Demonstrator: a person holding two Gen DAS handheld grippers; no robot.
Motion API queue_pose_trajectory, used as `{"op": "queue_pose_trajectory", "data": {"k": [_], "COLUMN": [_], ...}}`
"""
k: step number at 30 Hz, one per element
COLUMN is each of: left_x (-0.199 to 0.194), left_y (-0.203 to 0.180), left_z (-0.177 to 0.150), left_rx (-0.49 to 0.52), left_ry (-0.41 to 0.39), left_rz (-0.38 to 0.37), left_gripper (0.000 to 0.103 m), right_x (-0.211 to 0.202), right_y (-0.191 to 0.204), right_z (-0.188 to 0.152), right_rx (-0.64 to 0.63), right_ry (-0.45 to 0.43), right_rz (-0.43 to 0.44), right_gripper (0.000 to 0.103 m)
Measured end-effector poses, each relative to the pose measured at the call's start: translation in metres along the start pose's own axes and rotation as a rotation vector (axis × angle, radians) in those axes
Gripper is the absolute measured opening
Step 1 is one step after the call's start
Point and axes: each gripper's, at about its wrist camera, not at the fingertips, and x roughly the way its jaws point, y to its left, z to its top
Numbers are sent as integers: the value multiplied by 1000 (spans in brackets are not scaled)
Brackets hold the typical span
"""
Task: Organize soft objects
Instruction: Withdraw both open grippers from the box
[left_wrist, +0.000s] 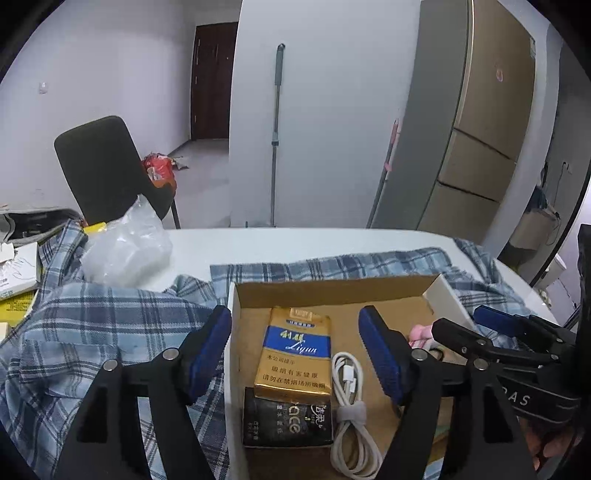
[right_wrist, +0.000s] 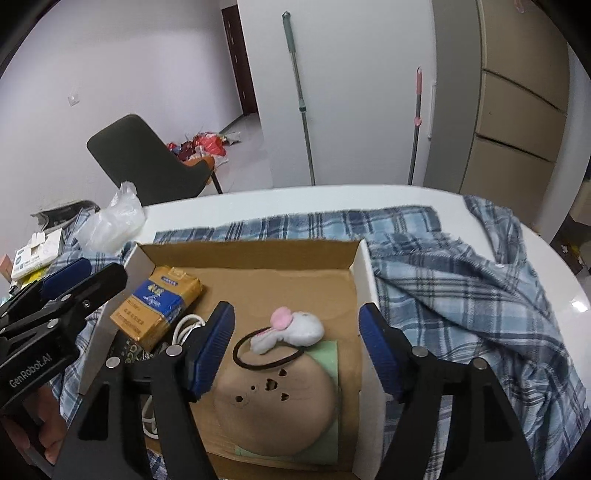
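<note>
A shallow cardboard box (left_wrist: 332, 291) (right_wrist: 251, 258) sits on a blue plaid shirt (left_wrist: 110, 321) (right_wrist: 461, 288). In its left half lie a gold cigarette pack (left_wrist: 295, 350) (right_wrist: 159, 306), a black sachet (left_wrist: 284, 424) and a coiled white cable (left_wrist: 349, 406). In its right half lie a plush bunny hair tie (right_wrist: 288, 328), a tan puff (right_wrist: 280, 406) and a green cloth (right_wrist: 328, 350). My left gripper (left_wrist: 295, 354) is open over the cigarette pack. My right gripper (right_wrist: 295, 347) is open over the bunny hair tie.
A clear plastic bag (left_wrist: 125, 251) (right_wrist: 110, 221) and paper boxes (right_wrist: 37, 254) lie at the table's left. A dark chair (left_wrist: 107, 166) stands behind. Mop handles (right_wrist: 299, 99) lean on the wall, beside a fridge (left_wrist: 480, 118).
</note>
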Motion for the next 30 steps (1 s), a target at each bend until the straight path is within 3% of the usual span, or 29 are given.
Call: {"op": "queue_pose_trajectory", "data": {"k": [8,11,18,21,24,27,30], "left_x": [-73,-104,-182,-203,-215,-225,-226], "left_y": [-15,-15,-15,-14,-11,-5,0], "left_z": [18,20,4,-9,-26,-48,-67], "left_rx": [67,78,105,114,116,110,103], "left_ry": [-141,-185,-309,-320,-274,-268,-252], "left_rz": [24,1,-22,-45,-103,-102,-101], "left_gripper": [74,74,74,74,74,86,88], "right_x": [-47,-74,-151,-176,-192,-201,-202], "right_y": [9,19,38,44,50,51,50], "right_z": [17,20,4,-10,-26,-50,-73], "right_rx": [-3,-29,-82,-100,-118,-128,-135], "right_ry": [-106,-139,-275,-316,-343,-360,-360], "right_rz": [-7,-1,16,24,41,52,65], "right_gripper": [69,69,69,72,73,73,73]}}
